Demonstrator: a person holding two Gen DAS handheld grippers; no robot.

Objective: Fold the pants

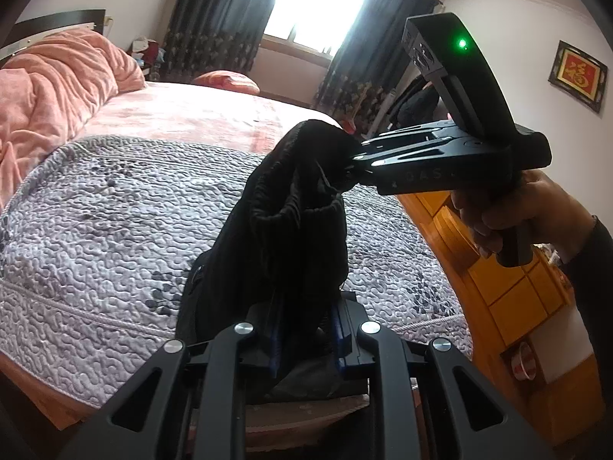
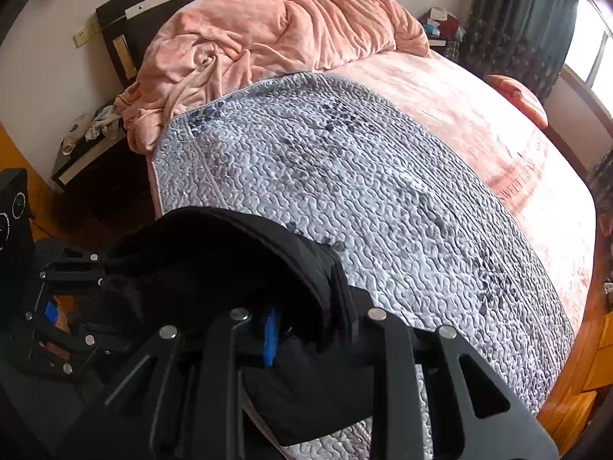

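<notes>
Black pants [image 1: 291, 230] hang in the air above the near edge of a bed, held at the ribbed waistband by both grippers. My left gripper [image 1: 306, 329] is shut on the lower waistband fabric. My right gripper [image 1: 345, 168] comes in from the right and is shut on the waistband's upper edge. In the right wrist view the pants [image 2: 214, 268] drape over my right gripper [image 2: 302, 329], and the left gripper [image 2: 95, 280] grips them at the lower left. The legs hang down out of sight.
A grey quilted cover [image 2: 364, 191] lies across the bed's foot. A pink sheet [image 2: 479, 122] and a bunched pink duvet [image 2: 268, 27] lie beyond. A dark nightstand [image 2: 88, 153] stands left of the bed. Orange wooden floor [image 1: 498, 268] lies to the right.
</notes>
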